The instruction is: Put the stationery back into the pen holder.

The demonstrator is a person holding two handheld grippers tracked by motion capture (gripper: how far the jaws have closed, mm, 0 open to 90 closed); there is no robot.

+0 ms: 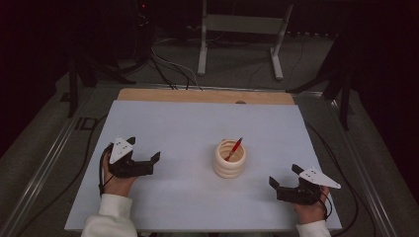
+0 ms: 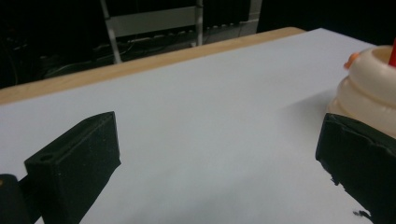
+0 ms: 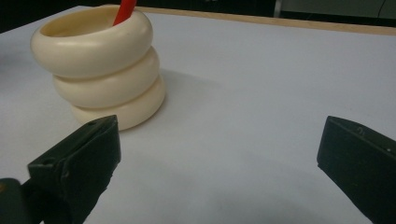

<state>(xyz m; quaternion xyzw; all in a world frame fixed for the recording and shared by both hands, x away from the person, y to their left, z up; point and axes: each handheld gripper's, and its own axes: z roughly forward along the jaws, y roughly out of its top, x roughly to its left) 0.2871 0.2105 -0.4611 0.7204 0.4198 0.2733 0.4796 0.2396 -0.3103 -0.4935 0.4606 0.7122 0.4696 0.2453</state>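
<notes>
- We hold the left gripper (image 1: 143,160) and the right gripper (image 1: 283,183) low over the white table (image 1: 188,128), jaws of both spread wide, nothing between them.
- The ridged cream holder (image 1: 230,159) stands midway between them, a red pen (image 1: 234,148) leaning inside.
- We judge a careless sideways nudge could tip the holder and spill the pen.

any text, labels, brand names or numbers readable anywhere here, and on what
"ID": large pale letters, faint, on the dark floor strip left of the white table.
No lettering shows on the cream ringed holder, the red pen or either gripper.
</notes>
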